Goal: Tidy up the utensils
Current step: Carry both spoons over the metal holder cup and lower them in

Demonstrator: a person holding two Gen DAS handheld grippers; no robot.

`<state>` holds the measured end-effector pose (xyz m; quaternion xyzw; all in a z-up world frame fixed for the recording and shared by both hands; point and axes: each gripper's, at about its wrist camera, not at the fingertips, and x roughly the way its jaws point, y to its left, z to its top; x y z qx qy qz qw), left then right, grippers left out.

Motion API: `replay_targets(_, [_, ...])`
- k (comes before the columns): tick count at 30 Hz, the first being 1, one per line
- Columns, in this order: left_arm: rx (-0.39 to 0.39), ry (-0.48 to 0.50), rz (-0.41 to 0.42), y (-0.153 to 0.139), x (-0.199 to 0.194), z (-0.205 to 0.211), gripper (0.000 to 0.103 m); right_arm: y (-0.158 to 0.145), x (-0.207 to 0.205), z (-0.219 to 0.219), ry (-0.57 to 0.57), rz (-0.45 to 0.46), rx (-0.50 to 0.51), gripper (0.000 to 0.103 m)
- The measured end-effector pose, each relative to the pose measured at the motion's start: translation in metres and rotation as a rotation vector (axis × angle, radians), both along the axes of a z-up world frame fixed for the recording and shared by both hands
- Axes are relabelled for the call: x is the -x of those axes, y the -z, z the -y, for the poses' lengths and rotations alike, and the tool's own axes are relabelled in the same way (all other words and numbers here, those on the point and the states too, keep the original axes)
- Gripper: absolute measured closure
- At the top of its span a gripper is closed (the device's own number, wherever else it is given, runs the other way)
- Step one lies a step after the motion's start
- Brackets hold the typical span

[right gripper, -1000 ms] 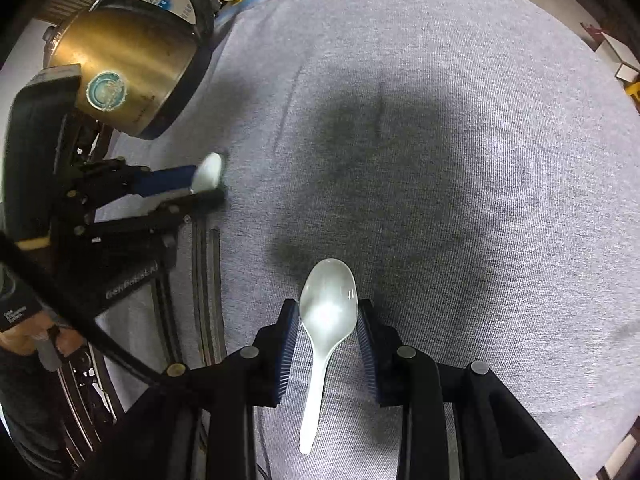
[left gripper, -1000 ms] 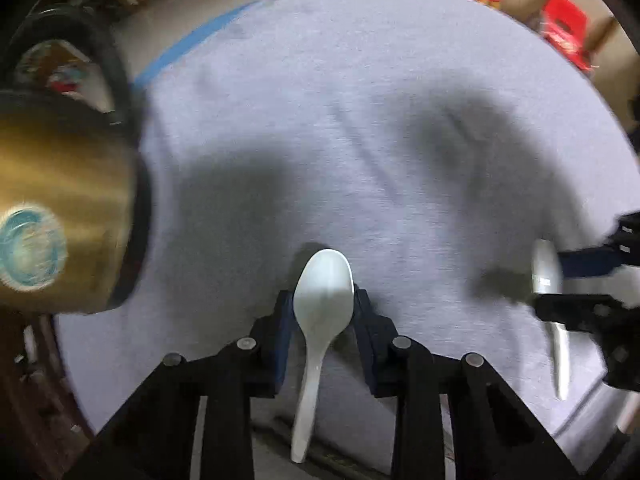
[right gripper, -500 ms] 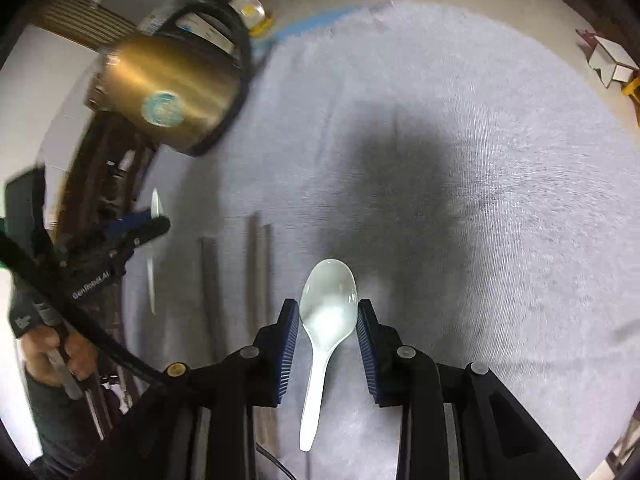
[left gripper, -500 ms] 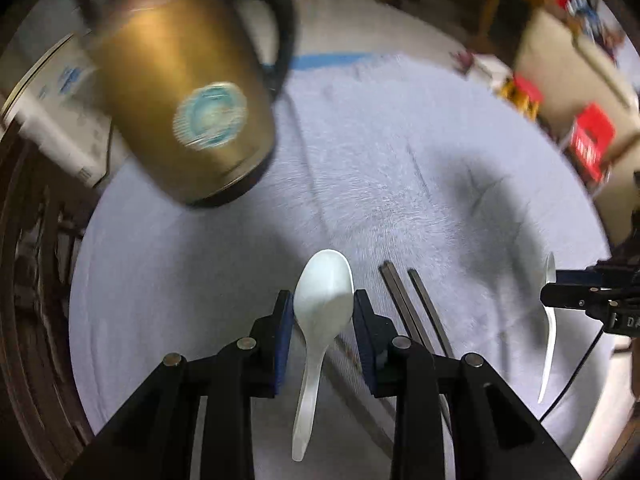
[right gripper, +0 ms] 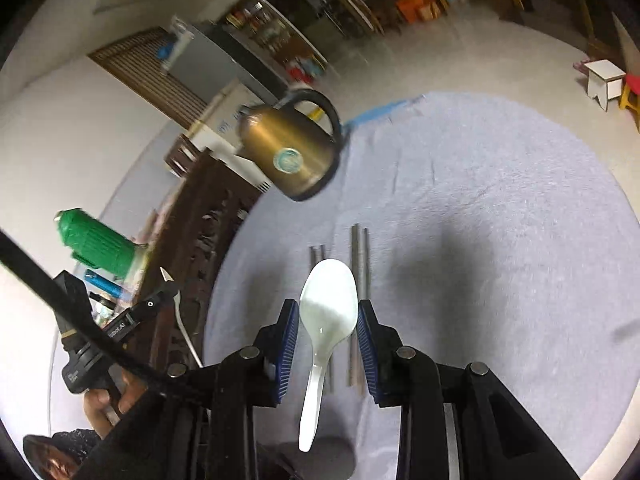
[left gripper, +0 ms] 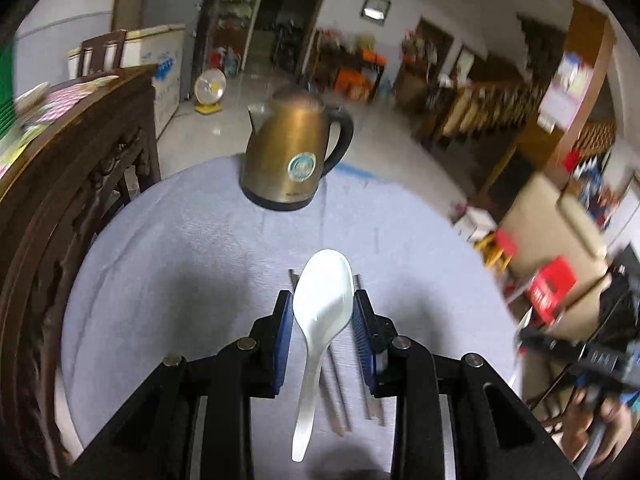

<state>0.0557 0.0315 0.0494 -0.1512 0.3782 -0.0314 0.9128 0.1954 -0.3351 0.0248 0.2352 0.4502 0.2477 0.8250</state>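
1. Grey round tablecloth (left gripper: 200,264) lay below both grippers.
2. Left gripper (left gripper: 322,312) clamped one white spoon (left gripper: 324,300); right gripper (right gripper: 328,320) clamped a second spoon (right gripper: 329,304), both raised.
3. Four chopsticks (right gripper: 359,264) lay beneath; cloth toward the rim was bare.
4. One kettle (left gripper: 292,160) stood at the far edge.
5. Only the right view showed the green bottle (right gripper: 96,244).

Each tool (left gripper: 323,318) w/ black linkage arms, blue ribbed pads (right gripper: 289,344), silver pivot screws, black cable.
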Motion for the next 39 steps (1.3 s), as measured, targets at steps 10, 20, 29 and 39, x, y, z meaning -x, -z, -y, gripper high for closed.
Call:
replay_targets(10, [0.11,-0.035,0.133,0.011,0.072,0.038,0.072,-0.017,0.086,-0.027,0.056,0.237,-0.004,0.071])
replay_targets(20, [0.155,-0.055,0.161,0.042,0.107,0.048,0.072,0.007,0.121,-0.07,0.022,0.358,0.157,0.071])
replay_targets(29, [0.191,-0.074,0.183,0.058,0.118,0.051,0.071,0.018,0.141,-0.076,0.005,0.395,0.226,0.071])
replay_targets(39, [0.181,-0.075,0.206,0.074,0.129,0.061,0.071,0.025,0.158,-0.073,-0.001,0.4,0.25,0.071])
